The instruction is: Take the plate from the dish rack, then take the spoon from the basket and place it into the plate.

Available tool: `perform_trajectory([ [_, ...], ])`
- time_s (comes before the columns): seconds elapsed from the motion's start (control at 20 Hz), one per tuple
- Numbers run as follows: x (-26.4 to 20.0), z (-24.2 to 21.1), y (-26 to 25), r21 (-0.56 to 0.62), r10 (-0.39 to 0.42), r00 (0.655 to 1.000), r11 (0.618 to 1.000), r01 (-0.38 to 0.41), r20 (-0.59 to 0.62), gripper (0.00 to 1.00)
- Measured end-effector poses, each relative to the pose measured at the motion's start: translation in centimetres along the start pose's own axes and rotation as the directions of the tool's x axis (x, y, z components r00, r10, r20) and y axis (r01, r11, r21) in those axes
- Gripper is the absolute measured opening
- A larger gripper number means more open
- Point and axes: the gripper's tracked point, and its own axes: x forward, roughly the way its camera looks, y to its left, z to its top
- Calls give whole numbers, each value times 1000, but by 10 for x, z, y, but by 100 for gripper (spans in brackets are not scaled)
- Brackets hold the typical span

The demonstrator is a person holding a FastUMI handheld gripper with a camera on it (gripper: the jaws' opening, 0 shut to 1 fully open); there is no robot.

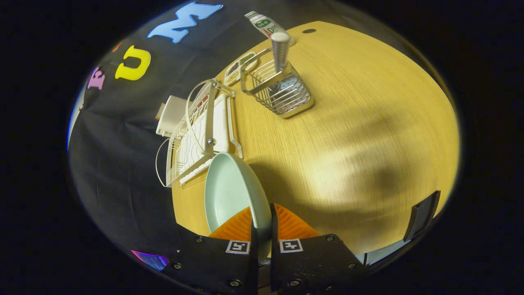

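Gripper (262, 223) fingers nearest the camera, clamped tight on the rim of the plate (229, 192), one finger on each side of the edge, both pressing on it. Plate is pale green, held edge-on and tilted, its hollow face turned toward the booth wall side; it sticks out ahead of the fingertips and hangs above the wooden table (368, 135), its shadow falling on the wood beside it. Plate is out of the dish rack (196, 135) but just beside it, its far rim overlapping the rack's near corner in the view; cannot tell if they touch.

Dish rack is white wire with a tray underneath, sitting at the table edge by the black cloth wall, beyond the plate. Wire basket (282, 88) stands farther on, past the rack, apart from it. Spoon (281, 51) stands upright in the basket, ribbed handle poking out above the rim, bowl end down inside. Small flat packet (239, 67) lies behind the basket, near the rack's far end. Tube (266, 24) lies at the far table edge. White box (172, 114) sits on the far side of the rack.
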Motion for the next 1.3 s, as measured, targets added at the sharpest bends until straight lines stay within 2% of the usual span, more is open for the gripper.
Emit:
perform_trajectory([
  [0.2,1,1,-14,-66,-31,999,997,32,7,12],
  [0.3,-1,15,-23,-139,-72,993,987,85,93,21],
  [0.35,-3,20,-22,-176,-73,989,980,95,126,34],
  [0.5,-25,48,-23,-280,-91,959,945,168,269,50],
  [0.55,-36,57,-20,-312,-73,944,933,178,320,53],
  [0.6,-49,68,-14,-333,-47,922,924,186,384,62],
  [0.65,-65,81,-6,-350,-20,893,916,196,449,93],
  [0.75,-88,106,0,-374,15,826,896,239,563,95],
  [0.95,-126,157,9,-405,81,653,839,363,753,95],
  [1.05,-126,171,11,-421,100,621,816,396,777,95],
  [1.15,-124,181,14,-430,115,611,809,400,783,95],
  [1.3,-122,194,19,-436,149,568,800,412,810,95],
])
